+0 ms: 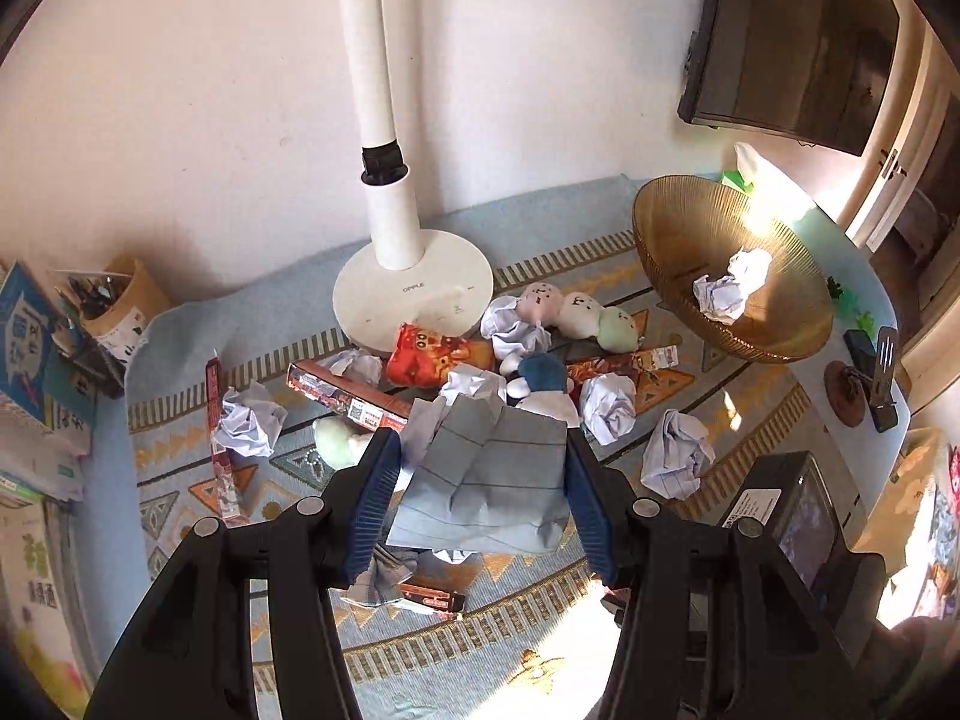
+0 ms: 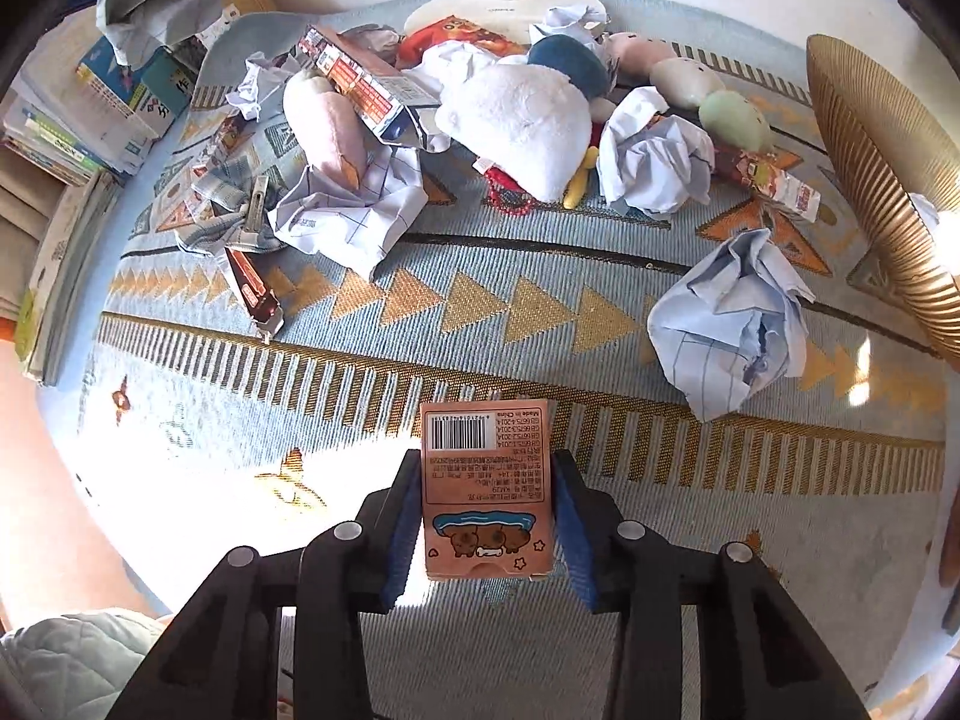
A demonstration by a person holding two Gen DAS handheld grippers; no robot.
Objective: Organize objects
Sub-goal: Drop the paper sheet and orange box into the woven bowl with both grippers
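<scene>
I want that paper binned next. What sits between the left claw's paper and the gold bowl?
The left claw holds a sheet of paper above the clutter. Toward the gold bowl lie only low crumpled paper balls on the cloth; nothing visible blocks a raised path.

One bowl (image 1: 690, 228), one lamp (image 1: 414, 288), two paper balls in it.

The tablecloth (image 2: 480, 324) is coarse woven cloth, matt, and the paper balls (image 2: 729, 324) on it are crumpled lined paper. The amber bowl (image 1: 678, 228) looks like ribbed, glossy glass or plastic — the lamp base (image 1: 366, 294) smooth matt plastic. The small box (image 2: 486, 492) is printed card, the white toy (image 2: 522, 120) fuzzy plush.
</scene>
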